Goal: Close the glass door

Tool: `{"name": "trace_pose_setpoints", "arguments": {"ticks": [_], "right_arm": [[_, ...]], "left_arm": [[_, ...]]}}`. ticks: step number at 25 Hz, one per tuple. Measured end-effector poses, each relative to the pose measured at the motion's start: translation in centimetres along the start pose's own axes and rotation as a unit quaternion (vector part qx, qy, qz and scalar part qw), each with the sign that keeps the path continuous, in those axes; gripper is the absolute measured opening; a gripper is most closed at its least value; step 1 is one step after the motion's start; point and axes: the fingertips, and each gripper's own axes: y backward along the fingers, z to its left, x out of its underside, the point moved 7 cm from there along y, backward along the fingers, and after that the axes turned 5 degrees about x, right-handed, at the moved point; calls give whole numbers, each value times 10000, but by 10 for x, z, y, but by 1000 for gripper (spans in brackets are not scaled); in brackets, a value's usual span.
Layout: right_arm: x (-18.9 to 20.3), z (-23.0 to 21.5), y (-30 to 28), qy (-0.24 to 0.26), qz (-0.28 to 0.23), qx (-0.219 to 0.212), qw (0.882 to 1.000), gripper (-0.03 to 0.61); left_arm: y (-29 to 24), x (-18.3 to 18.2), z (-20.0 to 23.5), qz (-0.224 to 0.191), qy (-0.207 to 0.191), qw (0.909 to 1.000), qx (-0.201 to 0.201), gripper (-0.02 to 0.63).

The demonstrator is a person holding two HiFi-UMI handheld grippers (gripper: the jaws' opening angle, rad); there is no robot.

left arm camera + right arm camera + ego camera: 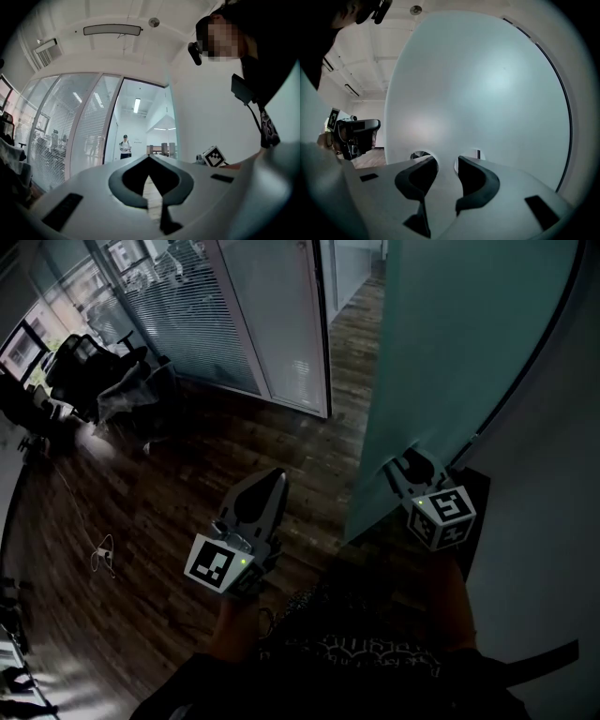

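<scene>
Nearest, at the bottom of the head view, is the person's dark patterned clothing (375, 648), with both forearms reaching forward from it. The left gripper (272, 482) is over the wooden floor (178, 484), pointing far and well apart from the door. In its own view the left gripper (150, 158) has its jaws brought together with tips meeting, holding nothing.

The right gripper (403, 465) is at the near lower part of the frosted glass door (459, 352). Its own view shows the right gripper (446, 161) with jaws standing apart. No pad presses on anything, and the door (487, 93) fills the view just beyond them.

The door stands upright at the right of the scene, long axis vertical. Its panel runs from near to far and its broad face is turned left toward the open floor. One vertical edge is on the left, and the white wall (553, 484) is immediately to the right.

Far left stand a glazed partition with blinds (187, 306) and dark office chairs (84, 367). A second person (124, 147) stands far off beyond the opening.
</scene>
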Motion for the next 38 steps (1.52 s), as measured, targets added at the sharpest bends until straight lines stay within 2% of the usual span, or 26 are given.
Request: {"name": "trace_pose_setpoints", "arguments": {"ticks": [5, 10, 27, 32, 38], "right_arm": [[-6, 2, 1, 172, -16, 323, 9993, 132], [-4, 4, -6, 247, 30, 351, 9991, 127], [-18, 13, -76, 195, -188, 665, 9974, 126], [-13, 2, -115, 158, -179, 671, 9975, 126], [-25, 11, -136, 145, -133, 838, 9963, 126]], "left_arm": [[1, -5, 1, -52, 10, 10000, -24, 2], [7, -2, 9, -69, 32, 10000, -61, 2], [24, -5, 79, -177, 80, 9994, -275, 2], [23, 5, 113, -160, 52, 9984, -545, 2], [40, -2, 128, -194, 51, 9974, -687, 2]]}}
